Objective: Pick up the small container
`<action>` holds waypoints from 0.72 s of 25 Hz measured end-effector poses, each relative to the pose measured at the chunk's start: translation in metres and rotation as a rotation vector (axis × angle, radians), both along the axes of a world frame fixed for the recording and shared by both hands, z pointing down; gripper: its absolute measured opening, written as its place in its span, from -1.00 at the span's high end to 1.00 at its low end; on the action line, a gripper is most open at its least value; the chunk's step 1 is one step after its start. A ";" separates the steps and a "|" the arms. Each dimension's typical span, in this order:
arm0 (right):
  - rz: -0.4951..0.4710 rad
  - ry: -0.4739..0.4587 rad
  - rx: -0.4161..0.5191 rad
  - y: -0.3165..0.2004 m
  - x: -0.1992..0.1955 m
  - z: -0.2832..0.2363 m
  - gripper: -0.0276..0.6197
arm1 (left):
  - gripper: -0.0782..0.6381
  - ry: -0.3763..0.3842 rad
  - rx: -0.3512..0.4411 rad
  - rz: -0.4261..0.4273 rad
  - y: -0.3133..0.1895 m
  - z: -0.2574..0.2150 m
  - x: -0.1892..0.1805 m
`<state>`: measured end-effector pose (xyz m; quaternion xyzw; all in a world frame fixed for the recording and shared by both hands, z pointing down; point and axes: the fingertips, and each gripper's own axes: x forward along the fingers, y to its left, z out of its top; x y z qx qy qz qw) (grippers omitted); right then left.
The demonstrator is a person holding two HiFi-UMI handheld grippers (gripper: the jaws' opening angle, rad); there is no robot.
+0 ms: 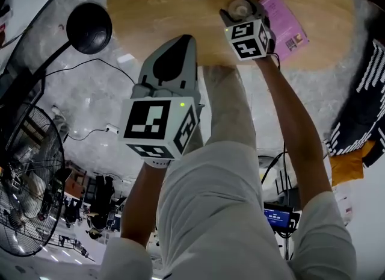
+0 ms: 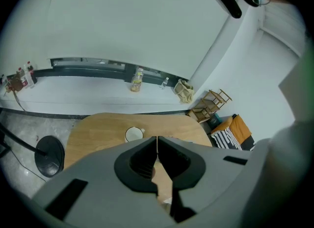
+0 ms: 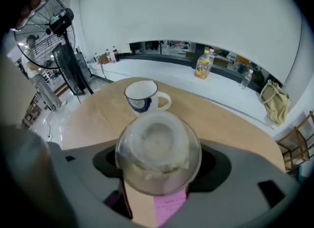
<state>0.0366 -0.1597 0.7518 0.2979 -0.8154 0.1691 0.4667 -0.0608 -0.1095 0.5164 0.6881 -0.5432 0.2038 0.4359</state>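
Your right hand-held gripper (image 3: 159,165) pinches the small container (image 3: 157,146), centre frame; next, lift it steadily off the surface (image 3: 93,119).

Our right tongs (image 3: 158,165) hold the small container (image 3: 157,143)
We see the tongs press on both its sides; it is round and clear. Behind it a white mug (image 3: 142,97) stands on the wooden counter (image 3: 93,119). A pink book (image 3: 169,206) shows below.
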 end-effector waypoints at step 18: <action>-0.239 -0.078 0.051 0.038 -0.062 -0.149 -0.13 | 0.71 -0.040 0.081 -0.015 0.027 -0.052 -0.047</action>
